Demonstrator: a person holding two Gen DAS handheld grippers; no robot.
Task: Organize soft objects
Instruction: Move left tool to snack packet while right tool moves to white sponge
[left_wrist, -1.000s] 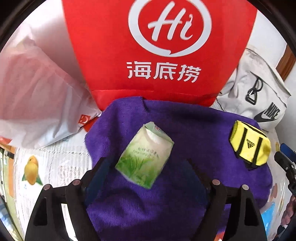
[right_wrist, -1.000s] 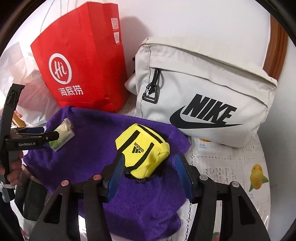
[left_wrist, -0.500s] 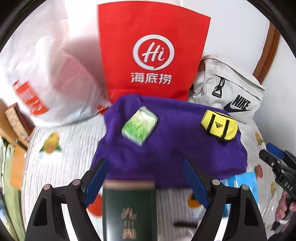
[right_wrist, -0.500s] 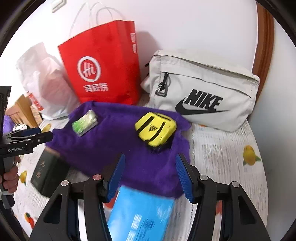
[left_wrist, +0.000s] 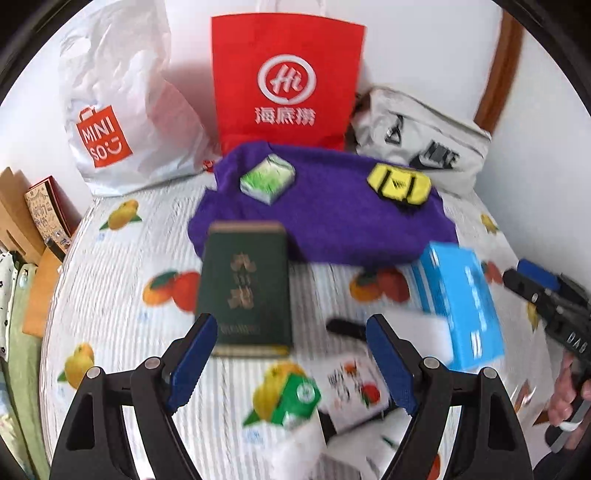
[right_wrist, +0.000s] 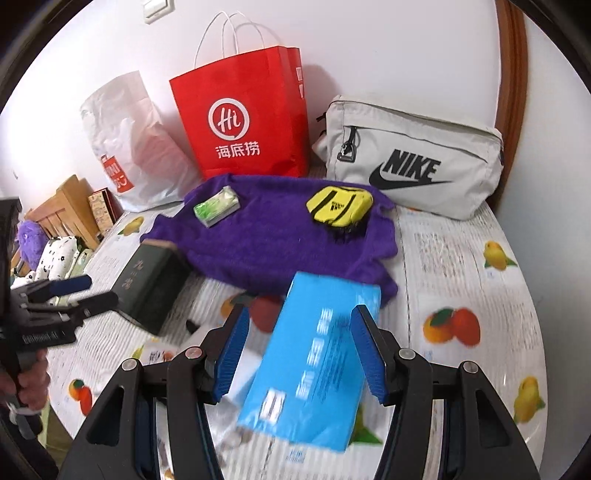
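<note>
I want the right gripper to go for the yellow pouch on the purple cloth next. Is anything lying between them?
Yes. The blue box lies on the table straight ahead of the open right gripper, between it and the yellow pouch on the purple cloth.

Purple towel (right_wrist: 273, 240) spread flat, green tissue pack (right_wrist: 216, 206), yellow pouch (right_wrist: 338, 205) atop

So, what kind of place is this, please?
Probably a room in a home: a fruit-print tablecloth on a table by a white wall, shopping bags, and a bed headboard nearby.
</note>
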